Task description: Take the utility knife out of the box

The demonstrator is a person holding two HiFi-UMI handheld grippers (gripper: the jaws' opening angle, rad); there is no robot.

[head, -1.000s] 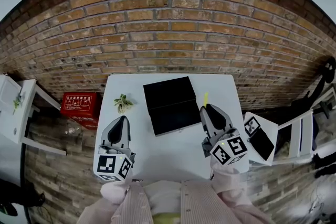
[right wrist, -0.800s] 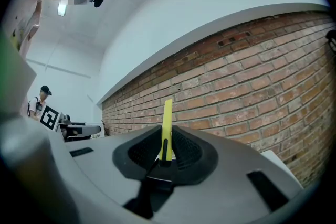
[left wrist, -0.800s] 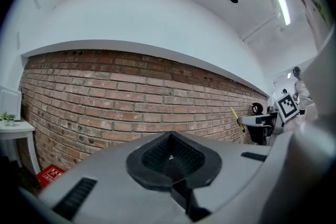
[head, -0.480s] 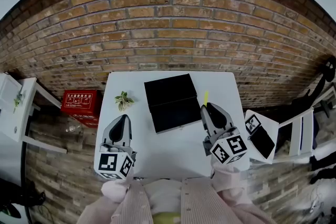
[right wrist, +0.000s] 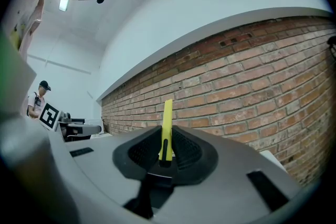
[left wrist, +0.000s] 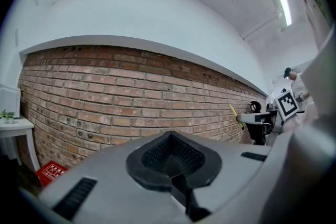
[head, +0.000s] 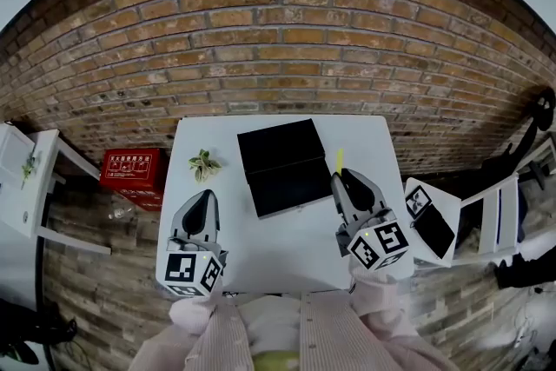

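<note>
A black box [head: 283,167] lies open in the middle of the white table [head: 287,252], and its inside looks dark. To its right my right gripper [head: 340,179] is held level, shut on the yellow utility knife [head: 339,161]. The knife sticks out past the jaws toward the brick wall, clear of the box. In the right gripper view the knife [right wrist: 166,128] stands upright between the black pads [right wrist: 137,152]. Left of the box, my left gripper [head: 205,198] is shut and holds nothing. In the left gripper view its pads [left wrist: 157,157] meet, and the knife [left wrist: 234,115] shows far to the right.
A small potted plant [head: 204,164] sits on the table's far left part. On the floor to the left are a red box [head: 133,171] and a white side table [head: 26,178]. A white stand [head: 432,221] with a marker card stands on the right. The brick wall [head: 278,56] is behind.
</note>
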